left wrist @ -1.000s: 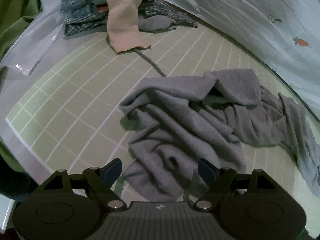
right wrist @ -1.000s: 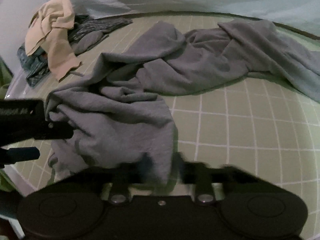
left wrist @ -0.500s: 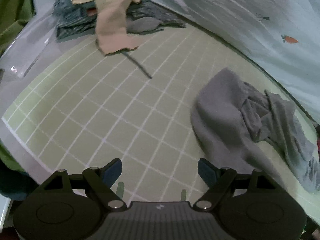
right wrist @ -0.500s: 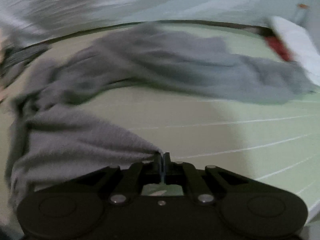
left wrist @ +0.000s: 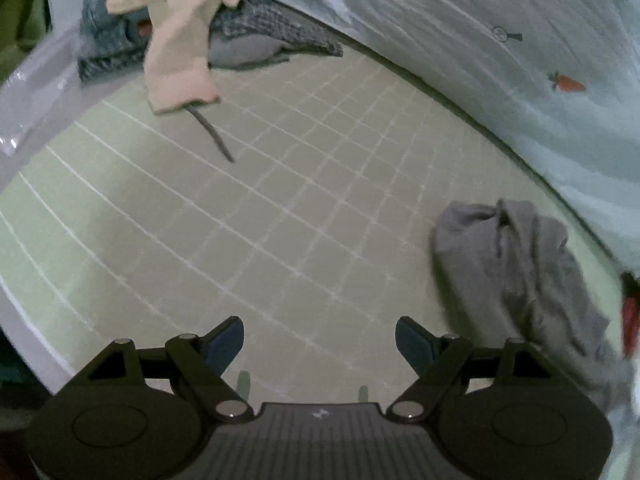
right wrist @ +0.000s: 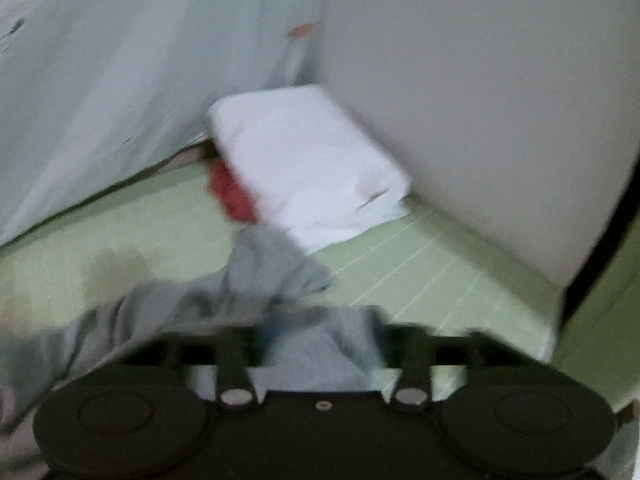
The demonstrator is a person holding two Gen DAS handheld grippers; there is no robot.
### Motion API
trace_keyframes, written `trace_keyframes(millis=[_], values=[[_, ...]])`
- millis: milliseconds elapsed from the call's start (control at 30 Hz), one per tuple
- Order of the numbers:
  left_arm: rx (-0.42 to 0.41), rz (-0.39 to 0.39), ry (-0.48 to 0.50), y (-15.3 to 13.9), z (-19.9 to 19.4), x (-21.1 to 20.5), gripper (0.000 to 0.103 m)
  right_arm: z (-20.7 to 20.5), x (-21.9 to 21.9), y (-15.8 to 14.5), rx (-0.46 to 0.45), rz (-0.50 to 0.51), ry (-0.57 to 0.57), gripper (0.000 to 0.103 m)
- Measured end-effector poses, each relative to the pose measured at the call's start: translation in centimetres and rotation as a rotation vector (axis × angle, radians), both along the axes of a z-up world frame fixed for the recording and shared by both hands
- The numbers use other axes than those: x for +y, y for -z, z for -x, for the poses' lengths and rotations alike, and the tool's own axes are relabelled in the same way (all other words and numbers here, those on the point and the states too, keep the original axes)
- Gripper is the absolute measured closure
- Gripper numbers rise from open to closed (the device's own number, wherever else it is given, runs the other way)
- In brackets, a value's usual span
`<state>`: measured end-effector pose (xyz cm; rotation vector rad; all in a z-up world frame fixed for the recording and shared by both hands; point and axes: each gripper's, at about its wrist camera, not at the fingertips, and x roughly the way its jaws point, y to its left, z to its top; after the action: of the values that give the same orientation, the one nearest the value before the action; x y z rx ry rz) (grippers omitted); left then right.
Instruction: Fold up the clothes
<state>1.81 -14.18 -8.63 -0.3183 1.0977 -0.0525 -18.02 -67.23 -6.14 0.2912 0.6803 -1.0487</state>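
Note:
A crumpled grey garment (left wrist: 520,272) lies at the right end of the green grid mat (left wrist: 240,220). In the left wrist view my left gripper (left wrist: 320,340) hovers open over bare mat, well left of the garment, holding nothing. The right wrist view is blurred by motion. There the same grey garment (right wrist: 272,272) trails from the left into my right gripper (right wrist: 324,332). Its jaws stand apart with cloth lying between them. A pile of clothes (left wrist: 248,36) topped by a beige garment (left wrist: 180,40) sits at the mat's far left corner.
A pale sheet printed with carrots (left wrist: 500,60) hangs along the mat's far side. A white folded bundle (right wrist: 304,160) rests on something red (right wrist: 230,192) in the right corner, against a plain wall (right wrist: 480,100). A thin dark cord (left wrist: 212,132) lies near the beige garment.
The grey garment was dragged from in front of my left gripper to the mat's right end. My right gripper shut on it, swung right toward the white bundle, and its jaws have parted.

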Motion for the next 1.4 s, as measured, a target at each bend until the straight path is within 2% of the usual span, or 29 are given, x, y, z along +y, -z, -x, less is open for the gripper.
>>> trace_keyframes(millis=[100, 233, 400, 500, 567, 633, 733, 800, 833, 867, 900, 933, 1000, 1167, 1267, 1400], values=[[0.022, 0.036, -0.003, 0.7, -1.6, -2.1, 0.019, -0.4, 1.5, 1.4, -0.022, -0.098, -0.098, 0.028], [0.050, 0.084, -0.007, 1.5, -3.6, -4.8, 0.019, -1.4, 2.5, 3.3, -0.086, -0.237, -0.164, 0.026], [0.086, 0.142, -0.010, 2.6, -6.2, -8.3, 0.019, -4.3, 1.3, 3.4, -0.136, -0.256, -0.170, 0.023], [0.089, 0.130, 0.007, 3.1, -7.6, -9.4, 0.020, -6.0, -0.2, 2.6, -0.156, -0.244, -0.163, 0.021], [0.092, 0.123, 0.018, 3.4, -8.4, -10.2, 0.021, -7.4, -1.6, 2.3, -0.153, -0.208, -0.178, 0.015], [0.094, 0.115, 0.029, 3.7, -9.3, -11.0, 0.021, -9.2, -3.0, 2.9, -0.097, -0.197, -0.196, 0.013], [0.098, 0.103, 0.046, 4.2, -10.6, -12.1, 0.036, -11.6, -4.3, 4.5, -0.018, -0.243, -0.237, 0.014], [0.101, 0.095, 0.057, 4.5, -11.5, -12.9, 0.061, -12.8, -4.6, 5.5, 0.015, -0.271, -0.265, 0.023], [0.102, 0.092, 0.061, 4.7, -11.9, -13.2, 0.069, -13.2, -4.6, 5.9, 0.037, -0.284, -0.268, 0.027], [0.104, 0.089, 0.056, 4.8, -12.0, -13.3, 0.091, -13.4, -4.6, 6.2, 0.053, -0.300, -0.267, 0.036], [0.098, 0.084, 0.050, 4.8, -12.0, -13.1, 0.099, -13.6, -4.5, 6.5, 0.066, -0.316, -0.264, 0.049], [0.091, 0.079, 0.044, 4.7, -11.9, -13.0, 0.099, -13.5, -4.5, 6.7, 0.072, -0.331, -0.259, 0.059], [0.055, 0.051, 0.027, 4.2, -11.4, -12.5, 0.100, -13.2, -4.5, 6.8, 0.075, -0.344, -0.249, 0.094], [-0.015, 0.021, -0.094, 2.7, -10.1, -7.9, 0.100, -10.3, -3.6, 4.8, 0.002, -0.297, -0.227, 0.098], [-0.054, -0.052, -0.171, 1.7, -8.7, -3.9, 0.100, -8.0, -2.9, 3.6, -0.049, -0.294, -0.232, 0.098], [-0.061, -0.190, -0.275, 1.2, -6.4, 1.5, 0.100, -4.8, -0.3, 3.3, -0.078, -0.342, -0.309, 0.098]])
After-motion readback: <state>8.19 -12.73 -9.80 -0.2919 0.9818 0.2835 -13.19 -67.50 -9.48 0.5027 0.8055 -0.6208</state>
